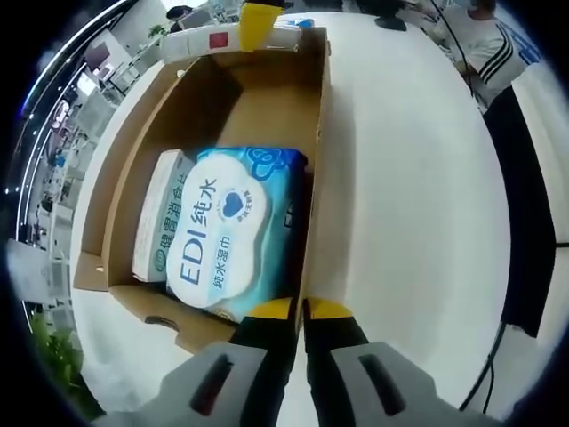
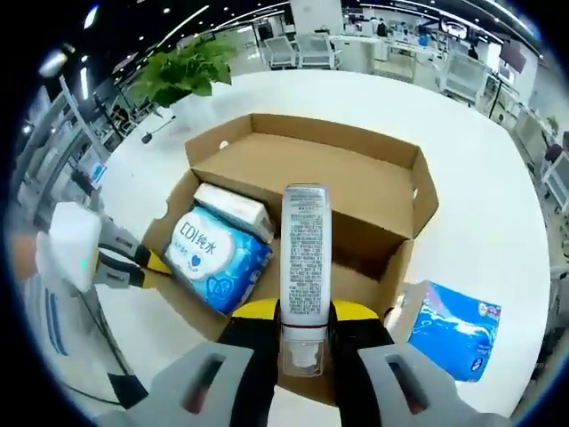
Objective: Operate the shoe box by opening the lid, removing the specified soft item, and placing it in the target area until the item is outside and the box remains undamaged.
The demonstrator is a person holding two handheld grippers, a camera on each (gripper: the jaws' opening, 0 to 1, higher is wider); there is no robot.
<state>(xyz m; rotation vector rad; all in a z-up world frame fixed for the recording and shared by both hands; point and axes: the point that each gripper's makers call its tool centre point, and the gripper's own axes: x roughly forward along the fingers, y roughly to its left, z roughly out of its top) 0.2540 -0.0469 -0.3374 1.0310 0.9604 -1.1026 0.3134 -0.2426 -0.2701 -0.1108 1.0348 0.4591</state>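
The cardboard shoe box (image 2: 356, 191) sits open on a white table (image 2: 498, 205), its lid folded back on the far side in the right gripper view. The right gripper (image 2: 302, 322) holds a white tube (image 2: 305, 258) between its yellow-tipped jaws, clamped near the capped end, with the printed body pointing away over the box's near wall. Inside the box, at its left part in this view, lies a blue pack of wet wipes (image 2: 212, 258) with a white packet (image 2: 233, 206) just beyond it, touching. A blue plastic pouch (image 2: 453, 331) lies on the table outside the box, near its right corner. The left gripper (image 2: 142, 262) reaches in from the left, its tips at the box wall beside the wipes. In the left gripper view, the left gripper (image 1: 300, 311) has its jaws nearly together, straddling the box's side wall (image 1: 313, 178) at its near end, with the pack of wet wipes (image 1: 236, 231) just inside and the white packet (image 1: 164, 218) against its left side.
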